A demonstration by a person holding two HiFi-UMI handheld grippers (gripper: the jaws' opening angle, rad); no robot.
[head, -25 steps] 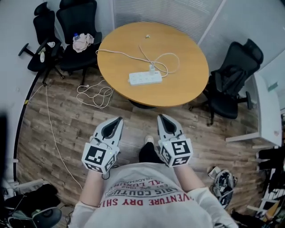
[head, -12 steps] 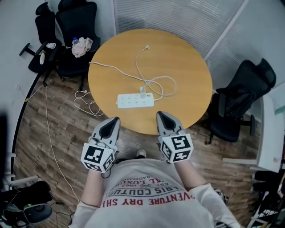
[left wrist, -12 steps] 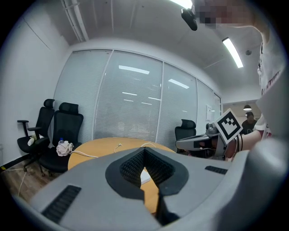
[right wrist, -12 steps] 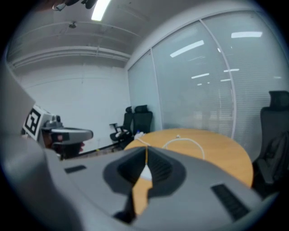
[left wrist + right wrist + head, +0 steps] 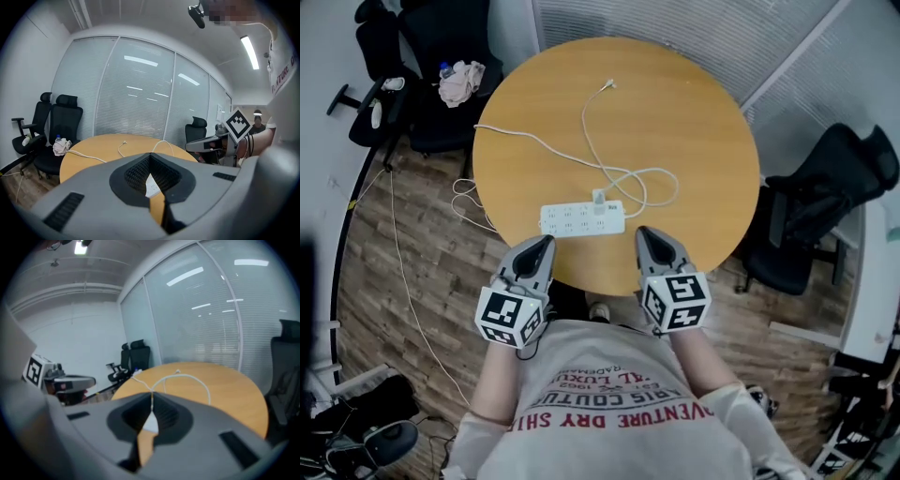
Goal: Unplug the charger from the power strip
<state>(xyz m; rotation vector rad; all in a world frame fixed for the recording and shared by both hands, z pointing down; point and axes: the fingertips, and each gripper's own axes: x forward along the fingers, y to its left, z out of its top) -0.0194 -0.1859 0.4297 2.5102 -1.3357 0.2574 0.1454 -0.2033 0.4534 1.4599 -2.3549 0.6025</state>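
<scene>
Charger (image 5: 599,198) in power strip (image 5: 567,221), ahead between left claw (image 5: 545,243), right claw (image 5: 644,233); both closed, empty.

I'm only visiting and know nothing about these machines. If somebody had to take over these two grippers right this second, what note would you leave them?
Left gripper: jaws together, empty, at the near edge of the table.
Right gripper: jaws together, empty, at the same edge.
Power strip: flat on the table just ahead, between the two grippers.
Charger: plugged into the strip near its right end; its white cable loops across the tabletop.
Done: nothing touched yet.
Left: open a gripper, grip the charger, probably steady the strip with the other, pull it out.
</scene>
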